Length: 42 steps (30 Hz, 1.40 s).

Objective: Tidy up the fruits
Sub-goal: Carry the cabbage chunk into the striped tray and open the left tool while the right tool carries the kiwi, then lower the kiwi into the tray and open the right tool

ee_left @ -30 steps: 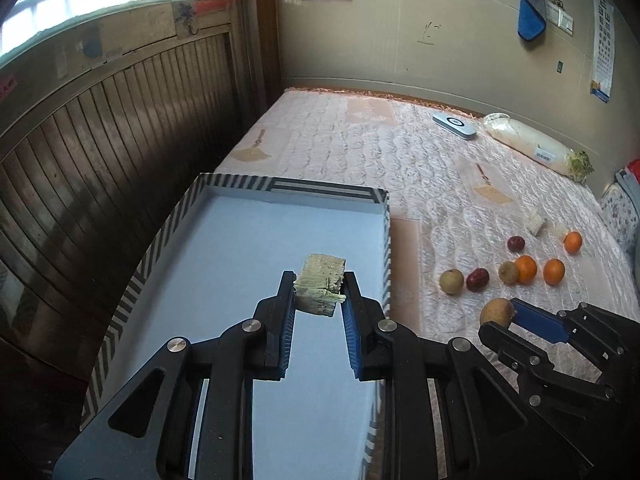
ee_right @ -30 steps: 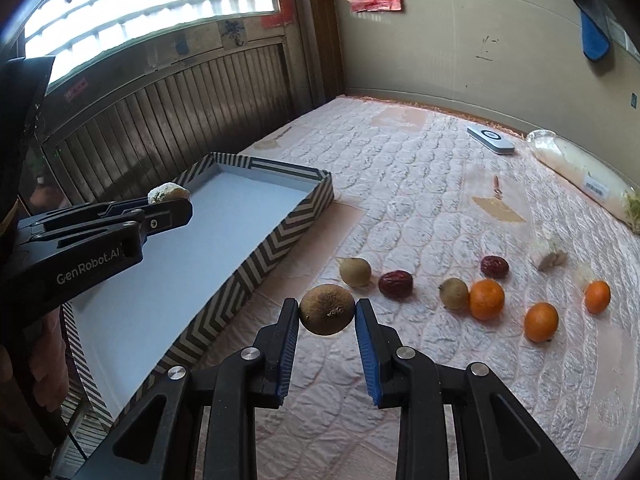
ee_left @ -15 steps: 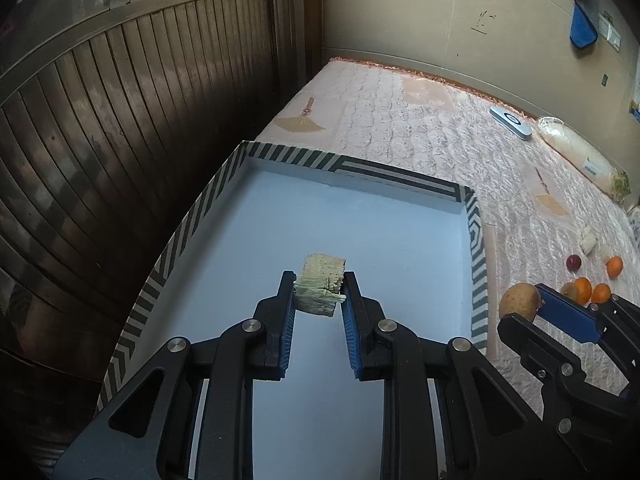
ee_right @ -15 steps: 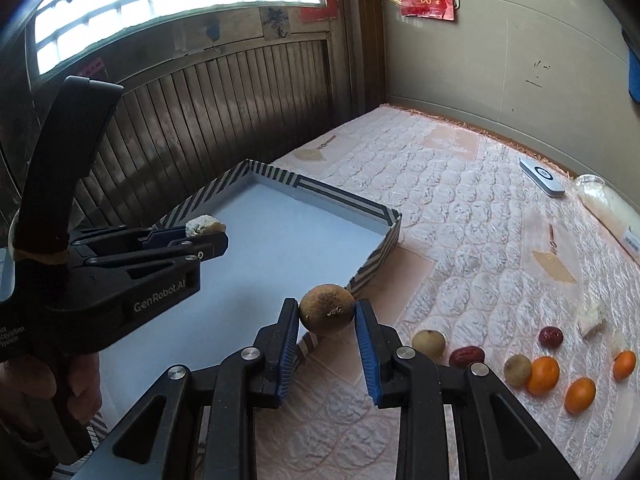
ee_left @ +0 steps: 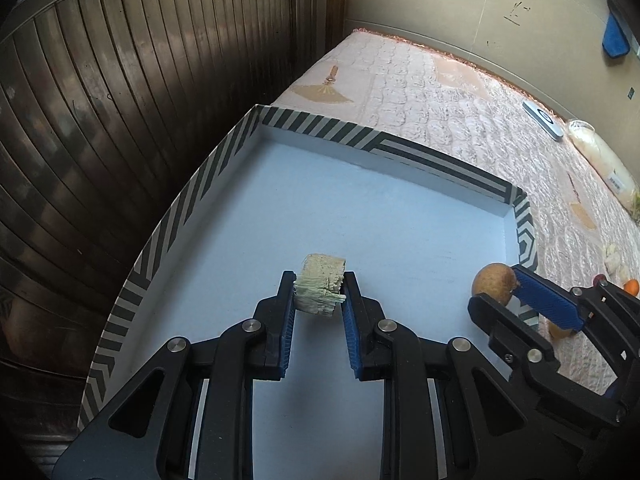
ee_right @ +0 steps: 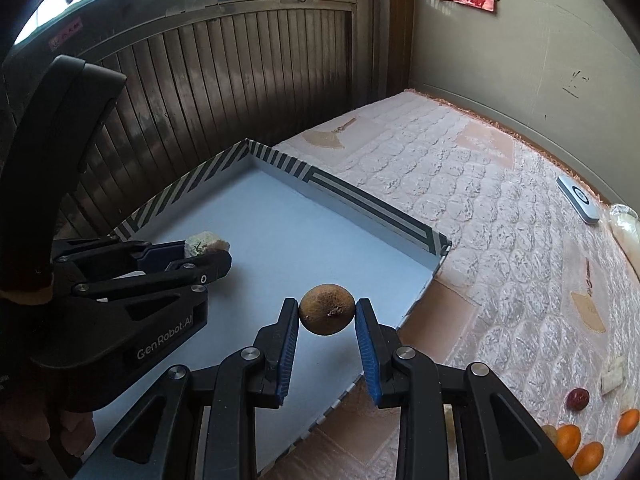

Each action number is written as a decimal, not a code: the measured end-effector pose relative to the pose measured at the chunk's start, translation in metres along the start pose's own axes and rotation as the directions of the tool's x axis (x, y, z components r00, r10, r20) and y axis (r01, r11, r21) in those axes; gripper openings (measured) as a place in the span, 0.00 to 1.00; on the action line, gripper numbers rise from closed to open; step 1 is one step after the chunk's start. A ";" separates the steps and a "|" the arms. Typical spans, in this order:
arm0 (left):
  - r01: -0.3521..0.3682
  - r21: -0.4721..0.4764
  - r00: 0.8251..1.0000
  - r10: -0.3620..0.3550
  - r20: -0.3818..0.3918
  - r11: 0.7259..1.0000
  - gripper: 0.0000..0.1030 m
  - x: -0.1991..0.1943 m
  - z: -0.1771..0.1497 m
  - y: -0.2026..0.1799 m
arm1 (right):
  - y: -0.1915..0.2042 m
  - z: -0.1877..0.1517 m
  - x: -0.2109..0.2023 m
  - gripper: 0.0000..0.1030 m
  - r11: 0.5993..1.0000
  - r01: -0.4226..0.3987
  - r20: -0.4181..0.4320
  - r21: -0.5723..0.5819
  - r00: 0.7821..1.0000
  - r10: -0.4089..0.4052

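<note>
My left gripper (ee_left: 319,286) is shut on a pale greenish cut chunk of fruit (ee_left: 321,288) and hangs over the light-blue floor of the striped tray (ee_left: 440,160). In the right wrist view that chunk (ee_right: 205,243) shows at the left gripper (ee_right: 208,252) tips. My right gripper (ee_right: 327,312) is shut on a brown kiwi (ee_right: 327,309), held above the tray's (ee_right: 372,204) near right edge. The kiwi (ee_left: 491,283) and the right gripper (ee_left: 504,290) also show at the right of the left wrist view.
Oranges (ee_right: 580,446) and a dark red fruit (ee_right: 578,399) lie on the quilted mattress (ee_right: 460,184) to the right. A white remote (ee_right: 578,198) and a plastic bag (ee_left: 600,160) sit far back. A dark slatted wall (ee_left: 120,100) runs along the tray's left side.
Both grippers have moved left over the tray and sunk a little, each still shut on its fruit. The loose fruits on the mattress have slid toward the right edge of both views.
</note>
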<state>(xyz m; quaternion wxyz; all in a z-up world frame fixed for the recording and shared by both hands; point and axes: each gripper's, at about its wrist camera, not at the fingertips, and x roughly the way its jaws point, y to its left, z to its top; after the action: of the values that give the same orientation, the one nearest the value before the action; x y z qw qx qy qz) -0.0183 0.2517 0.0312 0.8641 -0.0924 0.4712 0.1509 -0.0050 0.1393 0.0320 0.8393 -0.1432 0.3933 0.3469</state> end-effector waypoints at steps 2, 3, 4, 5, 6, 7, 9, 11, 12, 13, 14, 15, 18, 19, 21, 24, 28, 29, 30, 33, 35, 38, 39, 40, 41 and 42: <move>-0.006 -0.002 1.000 0.006 -0.001 1.000 0.21 0.002 0.000 0.001 | 0.002 0.001 0.006 0.27 1.000 0.011 -0.009 -0.013 1.000 -0.011; -0.007 -0.003 1.000 0.007 -0.001 1.000 0.21 0.002 0.000 0.001 | 0.002 0.001 0.009 0.27 1.000 0.013 -0.013 -0.017 1.000 -0.013; -0.008 -0.003 1.000 0.008 -0.002 1.000 0.21 0.003 0.000 0.001 | 0.003 0.001 0.011 0.27 1.000 0.014 -0.017 -0.018 1.000 -0.015; -0.009 -0.003 1.000 0.009 -0.005 1.000 0.21 0.004 0.000 0.001 | 0.003 0.002 0.014 0.27 1.000 0.019 -0.021 -0.021 1.000 -0.019; -0.009 -0.004 1.000 0.009 -0.009 1.000 0.21 0.006 0.000 0.001 | 0.003 0.002 0.016 0.27 0.999 0.024 -0.022 -0.026 0.999 -0.024; -0.009 -0.006 1.000 0.009 -0.013 1.000 0.21 0.007 0.000 0.001 | 0.004 0.002 0.017 0.27 0.999 0.027 -0.022 -0.031 0.999 -0.027; -0.009 -0.010 1.000 0.009 -0.017 1.000 0.21 0.008 0.000 0.002 | 0.006 0.002 0.019 0.27 0.999 0.027 -0.027 -0.039 0.999 -0.028; -0.010 -0.013 1.000 0.010 -0.015 1.000 0.21 0.010 0.001 0.002 | 0.007 0.002 0.020 0.27 0.998 0.037 -0.027 -0.049 0.999 -0.039; -0.011 -0.013 1.000 0.011 -0.014 1.000 0.21 0.010 0.002 0.002 | 0.007 0.002 0.020 0.27 0.998 0.038 -0.026 -0.050 0.999 -0.040; -0.011 -0.014 1.000 0.011 -0.014 1.000 0.21 0.010 0.002 0.002 | 0.006 0.001 0.020 0.27 0.998 0.036 -0.024 -0.049 0.999 -0.038; -0.009 -0.016 1.000 0.009 -0.012 1.000 0.21 0.010 0.001 0.002 | 0.006 0.001 0.020 0.27 0.998 0.035 -0.023 -0.048 0.999 -0.036; -0.010 -0.017 1.000 0.009 -0.012 1.000 0.21 0.010 0.001 0.002 | 0.006 0.001 0.020 0.27 0.998 0.034 -0.021 -0.047 0.999 -0.035; -0.018 -0.014 1.000 0.018 -0.010 1.000 0.21 0.010 0.001 0.002 | 0.004 0.002 0.019 0.29 0.999 0.022 -0.020 -0.044 1.000 -0.022; -0.019 -0.014 1.000 0.019 -0.011 1.000 0.21 0.010 0.001 0.002 | 0.004 0.002 0.019 0.30 0.999 0.013 -0.021 -0.043 1.000 -0.014; -0.020 -0.016 1.000 0.020 -0.011 1.000 0.21 0.010 0.001 0.002 | 0.004 0.001 0.017 0.33 0.999 -0.009 -0.021 -0.034 1.000 0.008; -0.008 -0.034 1.000 0.007 -0.017 0.999 0.23 0.009 0.000 0.005 | 0.005 0.000 0.013 0.36 0.999 -0.022 -0.010 -0.026 1.000 0.022; -0.005 -0.048 1.000 0.004 -0.020 0.999 0.26 0.007 -0.001 0.007 | 0.004 -0.001 0.006 0.37 0.999 -0.037 0.005 -0.007 0.999 0.037; -0.005 -0.049 1.000 0.004 -0.017 0.999 0.35 0.006 -0.001 0.007 | 0.004 -0.002 0.003 0.37 0.999 -0.040 0.010 -0.001 0.999 0.040; -0.001 -0.054 1.000 0.000 -0.009 0.999 0.41 0.004 -0.002 0.008 | 0.003 -0.002 0.000 0.37 0.999 -0.042 0.016 0.003 0.999 0.041; 0.015 -0.071 1.000 -0.014 0.014 0.997 0.53 -0.005 -0.004 0.011 | 0.001 -0.004 -0.011 0.37 0.999 -0.043 0.045 0.015 0.998 0.043; 0.014 -0.074 1.000 -0.012 0.025 0.997 0.53 -0.011 -0.005 0.013 | -0.002 -0.007 -0.020 0.37 0.999 -0.043 0.061 0.023 0.997 0.042; 0.021 -0.071 0.999 -0.018 0.039 0.997 0.53 -0.020 -0.008 0.013 | -0.009 -0.014 -0.034 0.37 0.998 -0.033 0.083 0.046 0.996 0.029; 0.027 -0.072 0.999 -0.024 0.039 0.997 0.53 -0.022 -0.009 0.013 | -0.012 -0.018 -0.039 0.37 0.998 -0.030 0.091 0.055 0.996 0.025; 0.038 -0.073 0.999 -0.036 0.041 0.997 0.53 -0.025 -0.011 0.012 | -0.016 -0.021 -0.043 0.37 0.997 -0.027 0.100 0.067 0.995 0.021; 0.048 -0.071 0.998 -0.045 0.045 0.996 0.53 -0.028 -0.012 0.011 | -0.020 -0.025 -0.049 0.39 0.996 -0.027 0.108 0.081 0.994 0.018; 0.055 -0.064 0.997 -0.052 0.054 0.996 0.53 -0.033 -0.014 0.008 | -0.023 -0.028 -0.053 0.41 0.995 -0.027 0.112 0.093 0.994 0.017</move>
<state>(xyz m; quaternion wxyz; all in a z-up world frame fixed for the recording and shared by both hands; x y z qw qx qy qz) -0.0494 0.2495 0.0510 0.8763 -0.1293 0.4407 0.1456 -0.0284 0.0830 0.0530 0.8619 -0.0795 0.3633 0.3447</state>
